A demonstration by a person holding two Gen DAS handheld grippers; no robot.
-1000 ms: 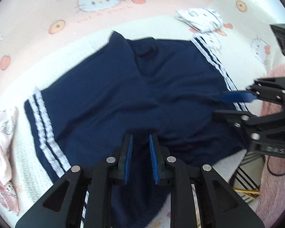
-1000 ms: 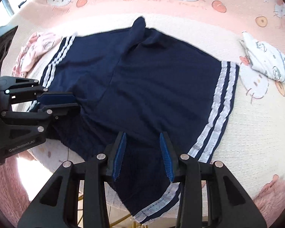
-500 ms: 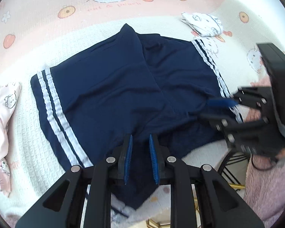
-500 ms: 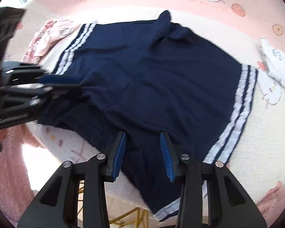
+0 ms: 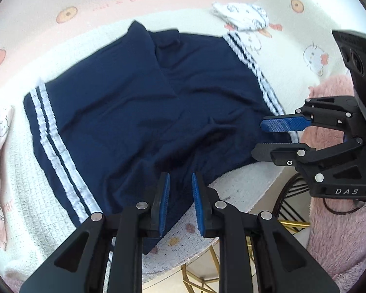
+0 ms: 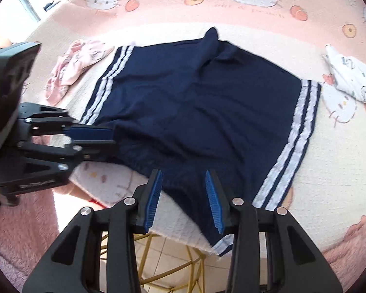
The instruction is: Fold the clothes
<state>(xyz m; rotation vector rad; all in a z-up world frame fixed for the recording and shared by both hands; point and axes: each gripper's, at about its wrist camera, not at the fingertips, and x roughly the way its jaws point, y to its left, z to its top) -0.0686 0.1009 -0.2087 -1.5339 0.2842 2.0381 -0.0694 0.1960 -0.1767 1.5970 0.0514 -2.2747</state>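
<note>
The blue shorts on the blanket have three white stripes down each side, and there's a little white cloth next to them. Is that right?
Not quite. The shorts have two white stripes down each side, not three; the right wrist view shows both sides clearly. The rest holds: they lie on the blanket, with a little white cloth beside them.

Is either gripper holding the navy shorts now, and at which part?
Neither: left gripper and right gripper stand open above the navy shorts' waistband edge.

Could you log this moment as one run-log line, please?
navy shorts: flat on blanket | left gripper: open, over waistband | right gripper: open, over waistband
</note>
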